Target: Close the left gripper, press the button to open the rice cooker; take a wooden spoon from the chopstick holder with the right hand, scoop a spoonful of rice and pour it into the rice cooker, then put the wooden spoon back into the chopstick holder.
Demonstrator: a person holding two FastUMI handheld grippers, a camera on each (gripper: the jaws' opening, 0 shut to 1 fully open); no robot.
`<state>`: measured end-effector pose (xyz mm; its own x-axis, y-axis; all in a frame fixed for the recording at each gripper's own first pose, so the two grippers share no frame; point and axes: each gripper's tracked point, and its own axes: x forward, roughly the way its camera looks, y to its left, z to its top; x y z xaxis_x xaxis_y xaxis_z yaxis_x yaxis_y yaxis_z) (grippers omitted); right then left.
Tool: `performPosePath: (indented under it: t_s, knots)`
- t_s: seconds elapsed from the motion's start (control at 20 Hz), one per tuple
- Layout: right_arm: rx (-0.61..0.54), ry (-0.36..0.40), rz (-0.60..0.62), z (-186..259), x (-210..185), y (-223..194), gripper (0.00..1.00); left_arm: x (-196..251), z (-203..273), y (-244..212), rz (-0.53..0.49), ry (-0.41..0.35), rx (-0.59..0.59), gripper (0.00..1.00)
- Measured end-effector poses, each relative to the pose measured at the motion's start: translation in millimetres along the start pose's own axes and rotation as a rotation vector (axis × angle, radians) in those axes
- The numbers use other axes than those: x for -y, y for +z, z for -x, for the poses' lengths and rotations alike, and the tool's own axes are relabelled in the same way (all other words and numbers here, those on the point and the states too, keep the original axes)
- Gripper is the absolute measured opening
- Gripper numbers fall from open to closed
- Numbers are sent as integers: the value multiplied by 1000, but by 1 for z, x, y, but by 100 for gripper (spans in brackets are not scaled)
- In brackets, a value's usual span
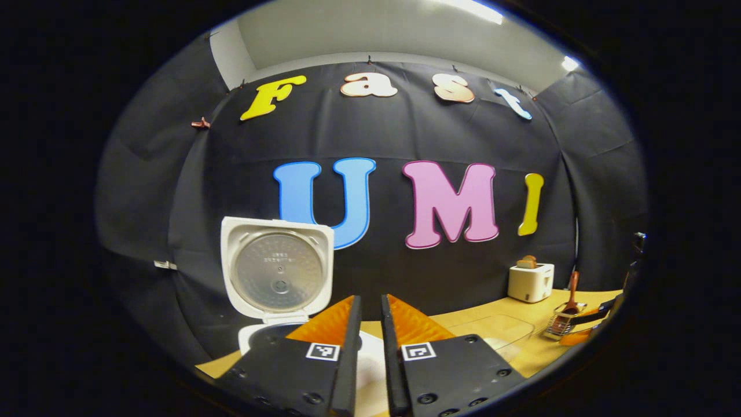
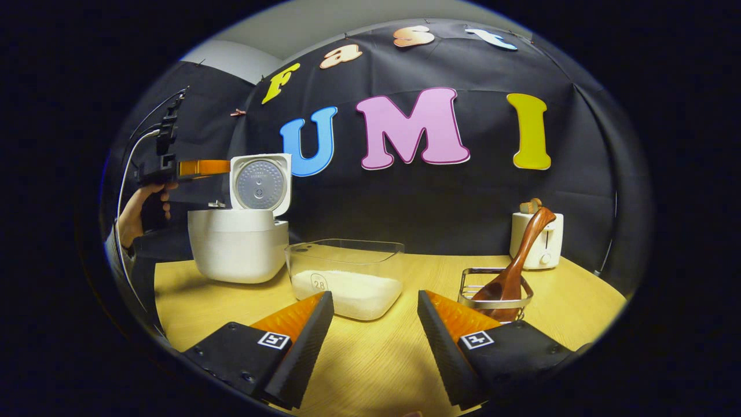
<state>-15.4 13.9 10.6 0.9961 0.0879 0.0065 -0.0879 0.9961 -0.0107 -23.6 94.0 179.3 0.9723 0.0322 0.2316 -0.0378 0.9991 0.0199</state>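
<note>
Left gripper (image 1: 371,324) clenched, fingers nearly together, holding nothing, up over the rice cooker (image 2: 238,243), whose lid (image 1: 277,267) stands open at its 11 o'clock. Right gripper (image 2: 375,324) spread wide, empty, above the table (image 2: 376,359). Wooden spoon (image 2: 515,260) leans in the chopstick holder (image 2: 495,289) at its 1 o'clock; rice container (image 2: 347,278) at 12.

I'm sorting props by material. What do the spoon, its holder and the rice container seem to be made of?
Spoon: apparently wood, glossy reddish-brown with a varnish-like sheen. Holder: likely metal, shiny silver wire bars and rim. Rice container: clear plastic or glass, hard to tell; the white rice shows through its walls.
</note>
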Motion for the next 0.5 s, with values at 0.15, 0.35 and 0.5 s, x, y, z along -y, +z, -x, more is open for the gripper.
performPosePath:
  t_s: [0.15,0.35,0.5]
  knots:
    - [78,-85,62,14,30,43,91,27,5,-2,15,-33,40,62]
    - [51,-212,34,22,93,61,94,49,9,-5,69,-37,62,98]
    - [40,-262,-127,16,135,60,94,56,12,-7,150,-57,71,98]
